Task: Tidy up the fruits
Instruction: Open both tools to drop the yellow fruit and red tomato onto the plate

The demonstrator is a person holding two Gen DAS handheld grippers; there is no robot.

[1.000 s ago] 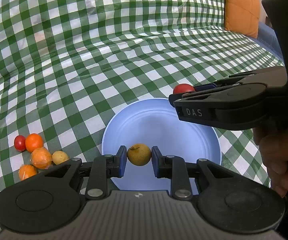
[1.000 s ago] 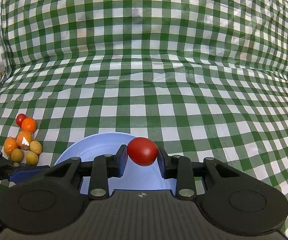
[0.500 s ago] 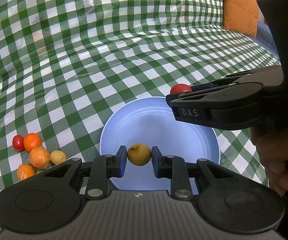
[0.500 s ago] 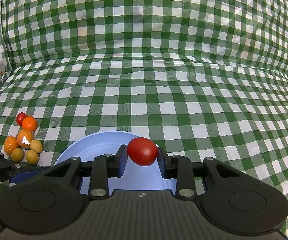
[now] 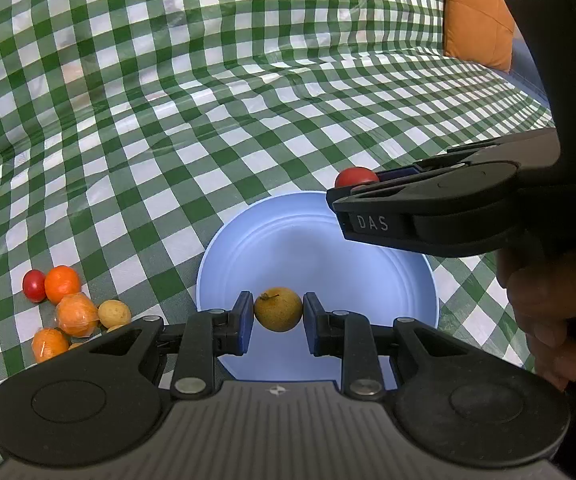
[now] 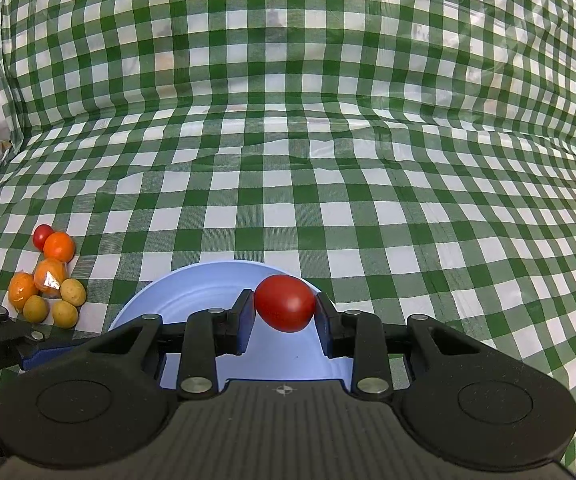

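Observation:
My left gripper (image 5: 277, 312) is shut on a small yellow-brown fruit (image 5: 277, 309), held above the near part of a pale blue plate (image 5: 288, 248). In the right wrist view my right gripper (image 6: 285, 309) is shut on a red cherry tomato (image 6: 285, 307) over the same blue plate (image 6: 191, 296). The left wrist view shows the right gripper's body from the side, with the cherry tomato (image 5: 356, 177) at its tip by the plate's far right rim. The plate's inside is bare.
A heap of loose fruit lies left of the plate: a red tomato (image 5: 33, 285), small oranges (image 5: 62, 284), some in clear wrap, and yellow-brown fruits (image 6: 73, 291). Green-and-white checked cloth (image 6: 288, 160) covers the surface and rises behind. An orange cushion (image 5: 476, 20) stands far right.

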